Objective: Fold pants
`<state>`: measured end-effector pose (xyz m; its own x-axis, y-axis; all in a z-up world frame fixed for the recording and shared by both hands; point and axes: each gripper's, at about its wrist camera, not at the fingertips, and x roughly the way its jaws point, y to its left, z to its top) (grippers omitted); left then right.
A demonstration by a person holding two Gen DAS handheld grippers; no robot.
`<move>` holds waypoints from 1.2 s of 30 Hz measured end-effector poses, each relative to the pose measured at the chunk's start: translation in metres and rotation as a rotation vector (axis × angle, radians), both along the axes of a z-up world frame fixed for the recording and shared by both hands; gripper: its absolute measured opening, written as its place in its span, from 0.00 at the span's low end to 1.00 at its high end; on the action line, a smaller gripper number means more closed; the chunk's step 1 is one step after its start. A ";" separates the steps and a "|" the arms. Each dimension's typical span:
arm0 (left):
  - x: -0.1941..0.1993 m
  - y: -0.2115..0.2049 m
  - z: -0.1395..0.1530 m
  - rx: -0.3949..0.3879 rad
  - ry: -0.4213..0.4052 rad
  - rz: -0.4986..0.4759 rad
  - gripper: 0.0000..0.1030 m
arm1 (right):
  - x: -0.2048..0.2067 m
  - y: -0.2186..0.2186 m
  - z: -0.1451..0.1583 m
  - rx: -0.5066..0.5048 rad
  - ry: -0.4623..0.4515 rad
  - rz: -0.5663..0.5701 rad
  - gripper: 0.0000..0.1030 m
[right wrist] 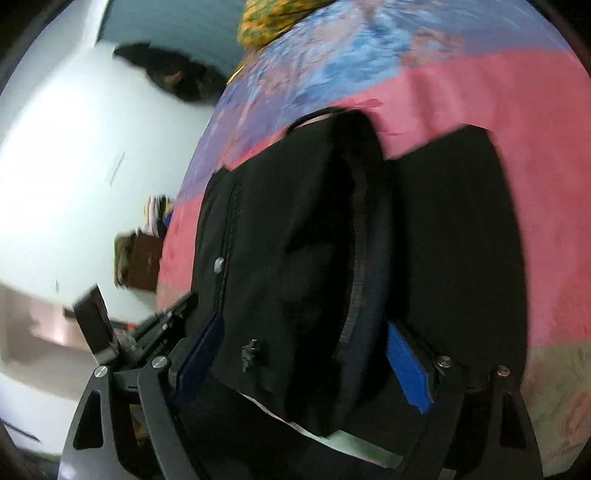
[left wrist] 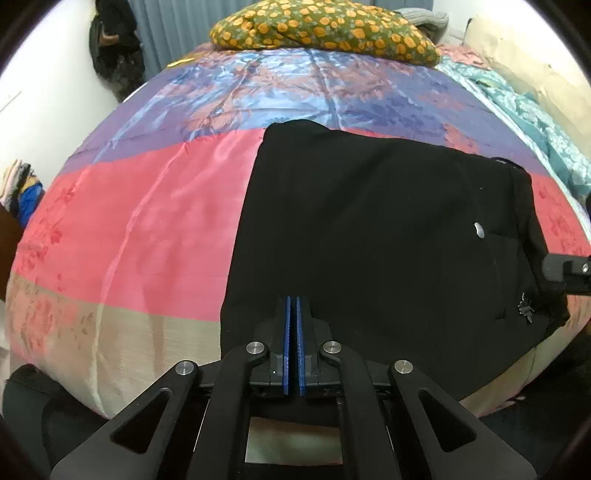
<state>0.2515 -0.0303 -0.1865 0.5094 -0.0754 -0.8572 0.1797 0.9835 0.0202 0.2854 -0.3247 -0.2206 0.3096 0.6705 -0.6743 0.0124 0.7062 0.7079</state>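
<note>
Black pants (left wrist: 369,229) lie folded on the striped bedspread (left wrist: 140,221), waist end to the right with a silver button (left wrist: 480,230). My left gripper (left wrist: 293,301) is shut over the pants' near edge, blue pads together; no cloth shows between them. A finger of my right gripper (left wrist: 565,271) reaches the waist from the right edge. In the blurred right wrist view my right gripper (right wrist: 304,325) stands open and wide, its blue pads (right wrist: 408,369) on either side of the bunched waist of the pants (right wrist: 295,240); the button (right wrist: 218,264) shows near the left pad.
A floral pillow (left wrist: 325,29) lies at the far end of the bed and a teal cloth (left wrist: 535,118) along its right side. A dark bag (left wrist: 114,44) hangs on the white wall to the left. A pile of clothes (left wrist: 20,184) sits beside the bed.
</note>
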 end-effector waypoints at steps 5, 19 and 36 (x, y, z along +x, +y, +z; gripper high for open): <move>-0.002 0.000 0.022 -0.064 -0.024 0.002 0.05 | 0.005 0.013 0.022 -0.134 -0.027 -0.004 0.23; -0.007 -0.009 0.060 -0.122 -0.110 0.012 0.21 | -0.045 -0.066 0.019 -0.158 -0.031 -0.143 0.23; -0.003 -0.056 0.006 0.037 -0.013 -0.081 0.32 | 0.017 -0.061 0.032 -0.357 -0.135 -0.140 0.22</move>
<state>0.2488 -0.0860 -0.1803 0.5135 -0.0856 -0.8538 0.2582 0.9643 0.0586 0.3024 -0.3862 -0.1891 0.4826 0.3465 -0.8044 0.0497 0.9061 0.4202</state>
